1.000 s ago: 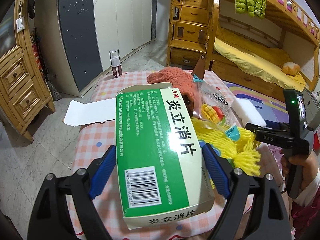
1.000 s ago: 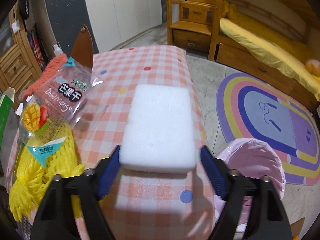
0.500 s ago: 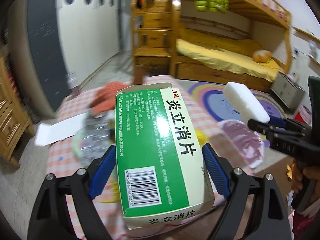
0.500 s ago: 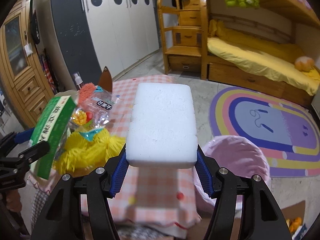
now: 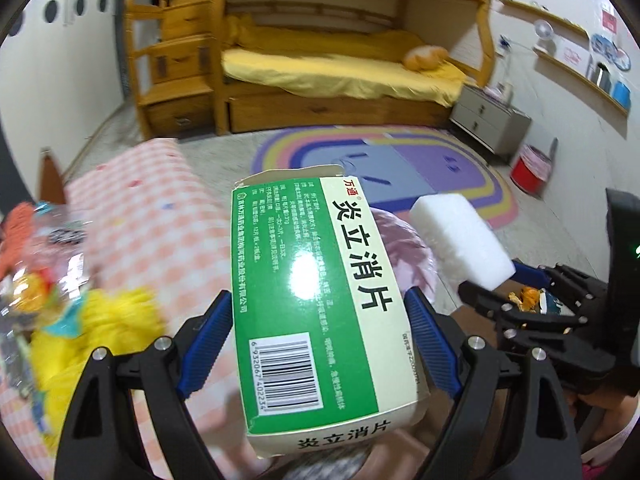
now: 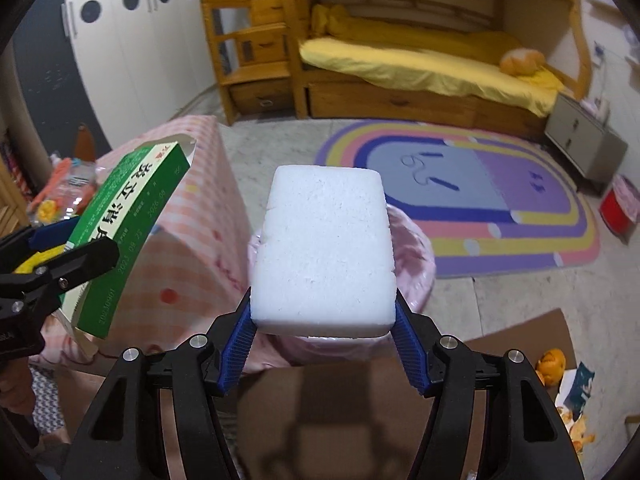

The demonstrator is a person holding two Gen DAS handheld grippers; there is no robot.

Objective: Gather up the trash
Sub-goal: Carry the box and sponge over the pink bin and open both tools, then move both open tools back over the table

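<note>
My left gripper point(image 5: 320, 336) is shut on a green and cream medicine box point(image 5: 316, 300), held in the air past the table's right end. The box also shows in the right wrist view point(image 6: 128, 232). My right gripper point(image 6: 323, 332) is shut on a white foam block point(image 6: 324, 248), held over a bin lined with a pink bag point(image 6: 412, 256). The block point(image 5: 460, 244) and the pink bag point(image 5: 396, 240) also show in the left wrist view, the bag mostly hidden behind the box.
A pink checkered table point(image 5: 160, 216) on the left holds yellow foam netting point(image 5: 100, 324), a clear snack bag point(image 5: 44, 240) and an orange cloth point(image 5: 16, 220). Cardboard with peel scraps point(image 6: 548, 364) lies on the floor. A rainbow rug point(image 6: 460, 192), a red bin point(image 6: 618, 208) and a bunk bed point(image 6: 420, 64) lie beyond.
Both grippers have swung right, away from the table, still holding the box and the foam block. The foam block was lifted off the table and now hangs over the pink-lined bin.
</note>
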